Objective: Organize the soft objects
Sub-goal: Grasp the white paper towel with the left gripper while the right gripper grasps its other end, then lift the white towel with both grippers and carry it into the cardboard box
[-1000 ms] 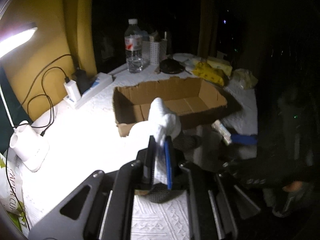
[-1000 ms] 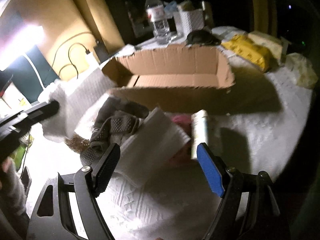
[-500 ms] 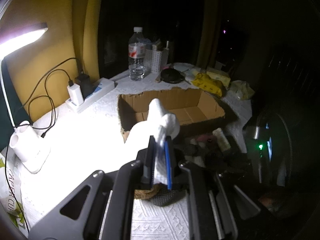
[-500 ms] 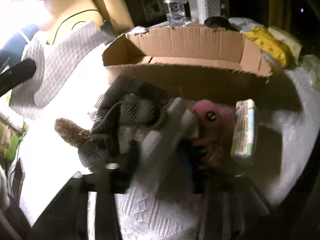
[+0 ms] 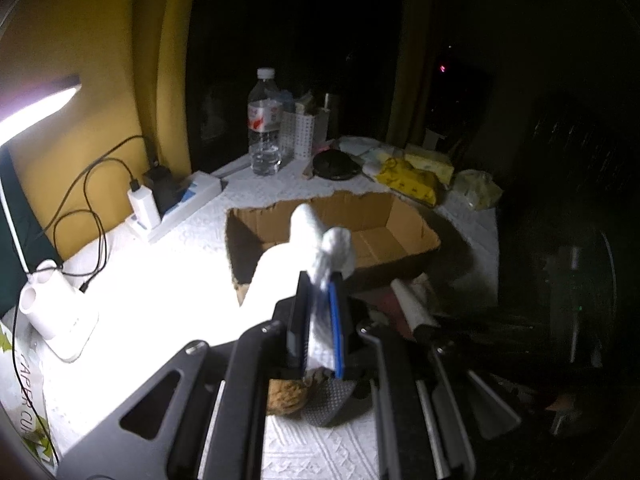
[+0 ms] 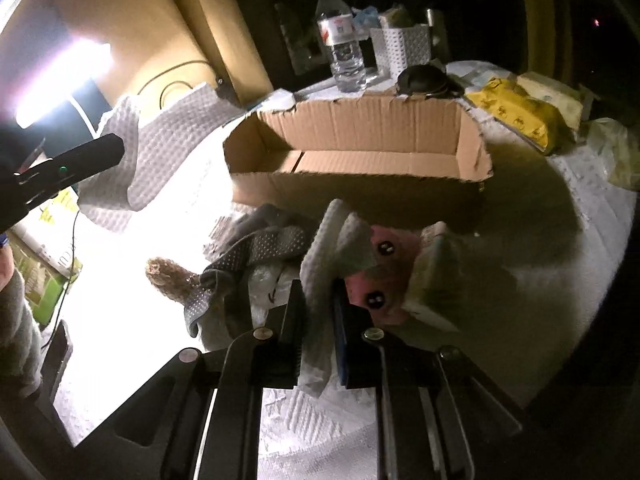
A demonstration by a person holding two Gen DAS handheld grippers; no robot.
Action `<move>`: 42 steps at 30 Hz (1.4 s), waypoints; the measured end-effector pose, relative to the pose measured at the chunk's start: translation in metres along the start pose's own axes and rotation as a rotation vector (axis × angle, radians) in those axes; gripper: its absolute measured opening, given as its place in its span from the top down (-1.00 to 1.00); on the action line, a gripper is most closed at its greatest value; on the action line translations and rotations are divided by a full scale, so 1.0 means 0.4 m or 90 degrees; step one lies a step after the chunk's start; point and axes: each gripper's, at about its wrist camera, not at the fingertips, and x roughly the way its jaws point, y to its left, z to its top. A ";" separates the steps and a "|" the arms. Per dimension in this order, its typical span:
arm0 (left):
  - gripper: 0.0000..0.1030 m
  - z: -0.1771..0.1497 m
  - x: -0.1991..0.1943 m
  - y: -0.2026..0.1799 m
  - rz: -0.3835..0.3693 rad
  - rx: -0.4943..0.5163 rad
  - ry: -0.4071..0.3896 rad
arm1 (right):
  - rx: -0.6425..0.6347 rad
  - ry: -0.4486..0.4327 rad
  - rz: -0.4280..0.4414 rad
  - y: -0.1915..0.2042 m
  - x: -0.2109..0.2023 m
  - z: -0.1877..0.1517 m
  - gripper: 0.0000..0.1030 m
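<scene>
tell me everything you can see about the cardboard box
The open-topped brown corrugated cardboard box is shallow and rectangular, with ragged, torn upper edges and no flaps showing. It looks empty: only its bare floor, crossed by a seam, is visible. It sits flat on the white embossed table covering, behind the heap of soft things. A clear plastic water bottle and a white perforated basket stand beyond its far wall. Neither gripper touches it.
</scene>
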 end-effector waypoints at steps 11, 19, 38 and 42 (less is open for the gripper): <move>0.84 0.061 -0.002 -0.032 -0.015 0.005 -0.024 | -0.005 -0.064 0.007 -0.031 -0.099 0.054 0.72; 0.84 0.114 0.017 -0.046 -0.027 0.003 -0.038 | -0.029 -0.090 0.012 -0.046 -0.108 0.126 0.72; 0.84 0.184 0.172 -0.043 -0.034 -0.018 -0.018 | -0.057 -0.097 0.024 -0.096 -0.040 0.255 0.72; 0.84 0.179 0.228 -0.033 -0.034 -0.025 0.001 | -0.053 -0.086 0.029 -0.110 -0.004 0.268 0.72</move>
